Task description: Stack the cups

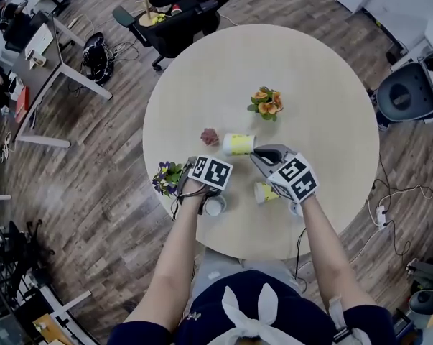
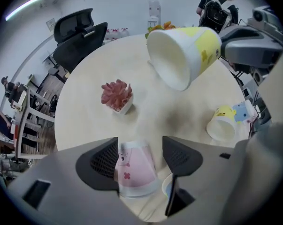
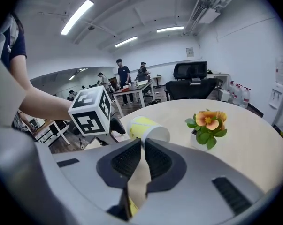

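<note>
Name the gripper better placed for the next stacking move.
Right, probably: the right gripper pinches the yellow cup and holds it clear of the table. The left gripper's open jaws only straddle the pink cup.

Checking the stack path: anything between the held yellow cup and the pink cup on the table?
Yes. The left tool straddles the pink cup from above, jaws apart either side. Nothing else visible lies between it and the yellow cup in the right tool.
</note>
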The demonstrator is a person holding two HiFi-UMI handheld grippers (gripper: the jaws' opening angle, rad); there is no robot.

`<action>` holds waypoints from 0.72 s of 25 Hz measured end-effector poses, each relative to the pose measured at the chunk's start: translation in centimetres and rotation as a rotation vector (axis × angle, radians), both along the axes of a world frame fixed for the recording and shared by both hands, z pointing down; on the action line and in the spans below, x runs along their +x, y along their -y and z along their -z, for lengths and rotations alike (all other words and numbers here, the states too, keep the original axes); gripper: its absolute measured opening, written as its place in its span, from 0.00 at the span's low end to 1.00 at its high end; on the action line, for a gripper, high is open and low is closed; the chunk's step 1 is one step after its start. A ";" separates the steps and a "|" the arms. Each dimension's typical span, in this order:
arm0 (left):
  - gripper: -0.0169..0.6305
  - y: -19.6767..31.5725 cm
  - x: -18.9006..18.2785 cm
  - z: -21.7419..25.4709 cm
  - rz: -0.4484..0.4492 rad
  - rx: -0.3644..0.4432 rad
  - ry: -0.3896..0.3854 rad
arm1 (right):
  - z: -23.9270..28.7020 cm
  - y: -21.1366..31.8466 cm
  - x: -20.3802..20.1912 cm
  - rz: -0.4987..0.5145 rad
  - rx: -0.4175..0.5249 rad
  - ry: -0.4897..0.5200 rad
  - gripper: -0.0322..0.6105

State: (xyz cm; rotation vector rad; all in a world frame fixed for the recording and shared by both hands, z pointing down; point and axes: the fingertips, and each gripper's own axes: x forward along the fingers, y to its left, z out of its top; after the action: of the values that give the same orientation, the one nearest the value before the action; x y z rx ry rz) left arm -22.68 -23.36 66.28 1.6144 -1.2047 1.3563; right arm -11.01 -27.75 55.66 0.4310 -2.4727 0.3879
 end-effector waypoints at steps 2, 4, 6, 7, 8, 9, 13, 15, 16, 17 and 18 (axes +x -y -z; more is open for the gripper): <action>0.49 -0.1 -0.2 -0.4 -0.006 -0.017 0.022 | 0.7 -0.1 0.4 -0.018 0.006 0.013 0.10; 0.49 -0.3 -0.4 -1.0 -0.018 -0.032 0.054 | 1.1 -0.4 0.8 -0.037 0.010 0.023 0.10; 0.44 -0.5 -0.5 -1.4 -0.025 -0.034 0.081 | 1.3 -0.6 1.4 -0.051 0.015 0.026 0.10; 0.39 -0.5 -0.5 -1.5 -0.025 -0.028 0.091 | 1.4 -0.8 1.6 -0.057 0.017 0.026 0.10; 0.39 -0.5 -0.6 -1.5 -0.025 -0.021 0.096 | 1.5 -0.9 1.9 -0.062 0.019 0.027 0.10; 0.39 -0.5 -0.5 -1.4 -0.026 -0.015 0.099 | 1.6 -1.0 2.2 -0.068 0.020 0.029 0.10; 0.39 -0.5 -0.1 -0.9 -0.011 0.003 0.071 | 2.2 -1.4 3.1 -0.092 0.025 0.030 0.10; 0.39 -0.3 0.1 0.0 0.006 0.030 0.045 | 2.5 -1.5 3.5 -0.101 0.030 0.031 0.10; 0.39 -0.1 0.2 0.5 0.013 0.047 0.032 | 2.6 -1.6 3.6 -0.104 0.031 0.031 0.10; 0.39 0.0 0.4 1.1 0.019 0.065 0.019 | 2.7 -1.8 3.7 -0.106 0.033 0.031 0.10; 0.39 0.1 0.5 1.7 0.023 0.084 0.008 | 2.8 -1.9 3.9 -0.107 0.035 0.030 0.10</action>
State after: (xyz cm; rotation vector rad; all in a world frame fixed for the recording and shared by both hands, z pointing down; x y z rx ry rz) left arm -22.19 -23.45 64.63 1.6486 -1.2969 1.3148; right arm -7.15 -25.82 52.88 0.5781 -2.4951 0.3972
